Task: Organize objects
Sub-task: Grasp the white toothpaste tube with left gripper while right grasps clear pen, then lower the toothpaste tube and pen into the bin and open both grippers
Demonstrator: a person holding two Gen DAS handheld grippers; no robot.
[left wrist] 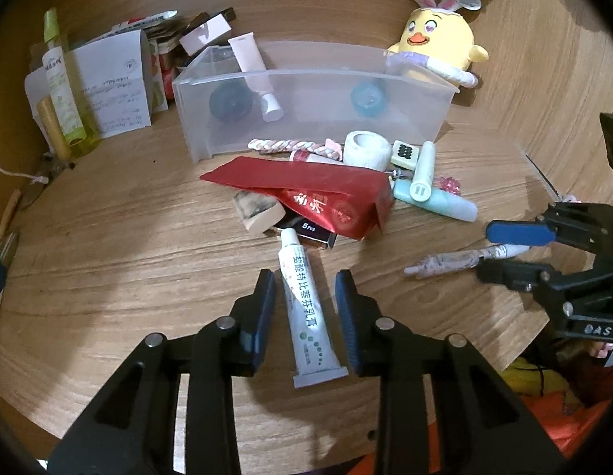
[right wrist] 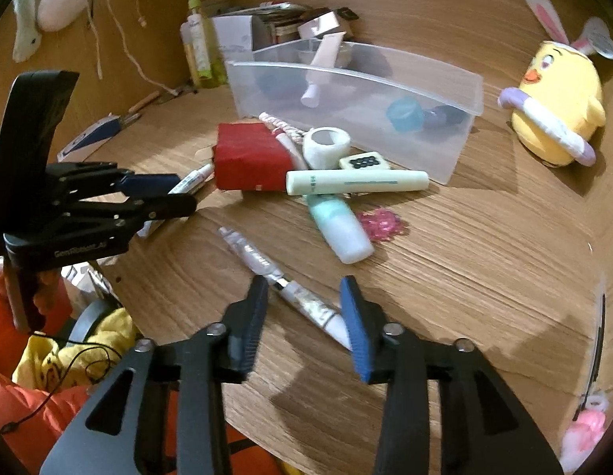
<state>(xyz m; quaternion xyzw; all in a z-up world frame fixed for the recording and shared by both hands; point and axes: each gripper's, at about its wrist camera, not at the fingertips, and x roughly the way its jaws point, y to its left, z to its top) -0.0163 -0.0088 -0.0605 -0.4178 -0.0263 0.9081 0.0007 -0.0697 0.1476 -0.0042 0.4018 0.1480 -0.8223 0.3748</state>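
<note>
A clear plastic bin (left wrist: 306, 118) stands on the wooden table and holds a pink tube (left wrist: 253, 75), a dark ball and a blue cap. In front lies a pile: red packet (left wrist: 306, 194), tape roll (left wrist: 366, 148), green tubes. My left gripper (left wrist: 305, 279) is open, its fingers on either side of a white ointment tube (left wrist: 304, 301) lying on the table. My right gripper (right wrist: 304, 285) is open around a patterned pen (right wrist: 290, 289) on the table; it also shows in the left wrist view (left wrist: 500, 249). The bin (right wrist: 385, 118) lies beyond it.
A yellow plush chick (left wrist: 437, 51) sits at the back right of the bin. Boxes and a green spray bottle (left wrist: 61, 91) crowd the back left corner. A pink glitter piece (right wrist: 379, 223) and a mahjong tile (right wrist: 364, 162) lie near the pile. The table's front edge is close below.
</note>
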